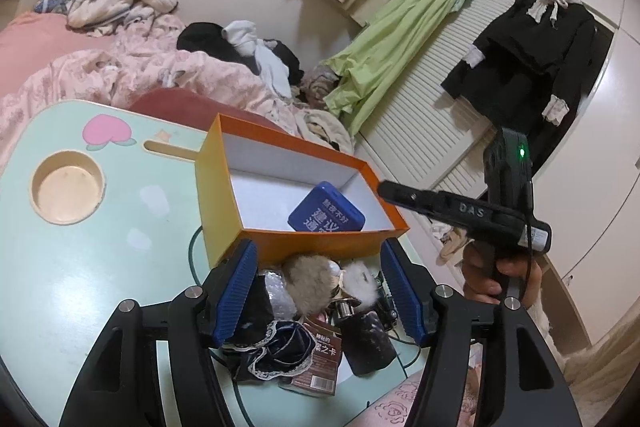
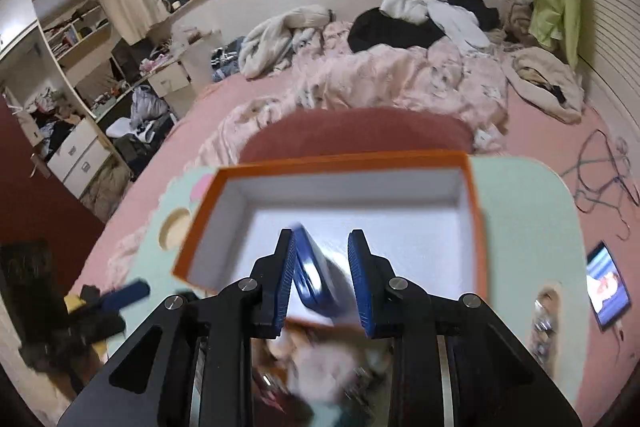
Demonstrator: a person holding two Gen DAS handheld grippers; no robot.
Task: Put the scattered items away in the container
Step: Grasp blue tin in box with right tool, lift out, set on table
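Observation:
An orange box (image 1: 224, 195) with a white inside stands on the mint lap table (image 1: 80, 267). A blue tin (image 1: 326, 213) lies inside it. My left gripper (image 1: 318, 291) is open above a pile of small items: a beige fur ball (image 1: 310, 277), black lace cloth (image 1: 276, 351), a brown card box (image 1: 320, 363) and a dark bottle (image 1: 366, 339). My right gripper (image 2: 322, 281) is open over the orange box (image 2: 340, 163); the blue tin (image 2: 316, 275) sits between its fingers, leaning near the left pad. The right view is blurred.
The table stands on a bed with pink bedding (image 1: 132, 67) and heaped clothes (image 2: 420, 15). The table has a round cup hole (image 1: 68, 187). A green cable (image 1: 192, 259) runs under the box. A tablet (image 2: 608, 287) lies right of the table.

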